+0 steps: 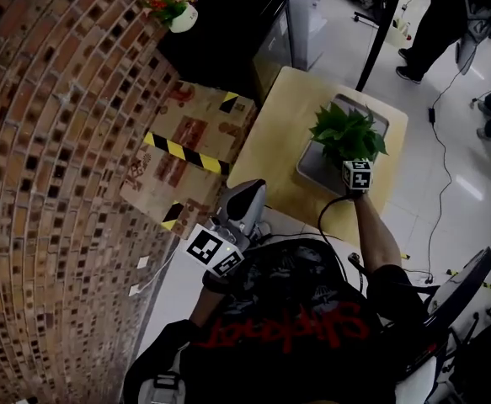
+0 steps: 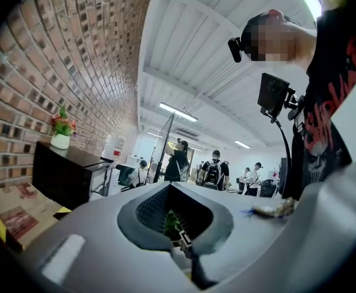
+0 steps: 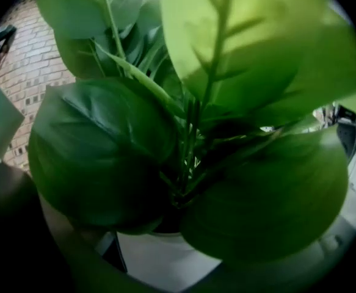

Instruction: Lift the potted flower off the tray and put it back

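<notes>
Between the jaws of the right gripper sits the white pot of the potted flower, clasped on both sides. Its leaves smother that gripper's view, hiding the jaw tips. Only the head view shows the one tray below those jaws, on the table; whether pot touches tray is hidden. The left gripper, well apart, has jaws pressed together. A second plant tops a cabinet.
</notes>
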`<control>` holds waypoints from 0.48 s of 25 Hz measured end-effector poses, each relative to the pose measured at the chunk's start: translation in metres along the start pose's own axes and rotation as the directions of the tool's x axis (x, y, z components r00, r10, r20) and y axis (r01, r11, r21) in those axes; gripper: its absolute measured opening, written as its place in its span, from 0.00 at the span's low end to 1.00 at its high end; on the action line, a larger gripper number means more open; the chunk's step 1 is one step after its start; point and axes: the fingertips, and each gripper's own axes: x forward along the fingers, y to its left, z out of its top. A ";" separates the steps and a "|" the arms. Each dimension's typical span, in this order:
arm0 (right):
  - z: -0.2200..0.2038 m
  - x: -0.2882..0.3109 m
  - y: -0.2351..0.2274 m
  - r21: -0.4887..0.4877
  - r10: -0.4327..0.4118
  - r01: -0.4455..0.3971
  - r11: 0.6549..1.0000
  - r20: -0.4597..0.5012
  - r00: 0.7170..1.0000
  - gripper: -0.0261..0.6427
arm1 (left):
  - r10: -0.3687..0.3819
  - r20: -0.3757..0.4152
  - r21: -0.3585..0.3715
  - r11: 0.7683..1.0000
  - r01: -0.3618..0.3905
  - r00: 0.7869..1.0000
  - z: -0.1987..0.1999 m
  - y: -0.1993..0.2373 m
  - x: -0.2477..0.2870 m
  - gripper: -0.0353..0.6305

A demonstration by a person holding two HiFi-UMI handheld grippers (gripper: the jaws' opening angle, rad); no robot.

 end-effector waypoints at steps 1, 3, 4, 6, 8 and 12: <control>-0.001 0.000 0.003 0.022 0.013 -0.013 1.000 -0.012 1.000 0.85 | -0.011 -0.005 0.010 1.000 0.011 1.000 0.000 -0.003 0.001 0.06; -0.008 -0.006 0.011 0.059 0.057 -0.054 0.997 -0.040 0.998 0.92 | -0.018 -0.013 0.021 1.000 0.018 1.000 -0.001 -0.005 0.001 0.06; -0.012 -0.014 0.015 0.074 0.070 -0.067 0.995 -0.048 0.996 0.92 | -0.010 -0.015 0.018 1.000 0.011 1.000 -0.002 -0.002 0.000 0.06; -0.017 -0.037 0.022 0.103 0.050 -0.045 0.994 -0.039 0.998 0.92 | 0.005 -0.013 -0.001 1.000 -0.005 1.000 -0.004 0.007 -0.001 0.06; -0.017 -0.067 0.032 0.144 -0.008 0.009 0.990 -0.005 1.000 0.92 | 0.004 -0.015 -0.024 1.000 -0.004 1.000 -0.007 0.016 0.000 0.06; -0.028 -0.118 0.067 0.254 -0.057 0.042 0.966 0.054 0.997 0.91 | -0.059 -0.036 -0.055 0.997 0.057 0.998 -0.018 0.020 0.008 0.06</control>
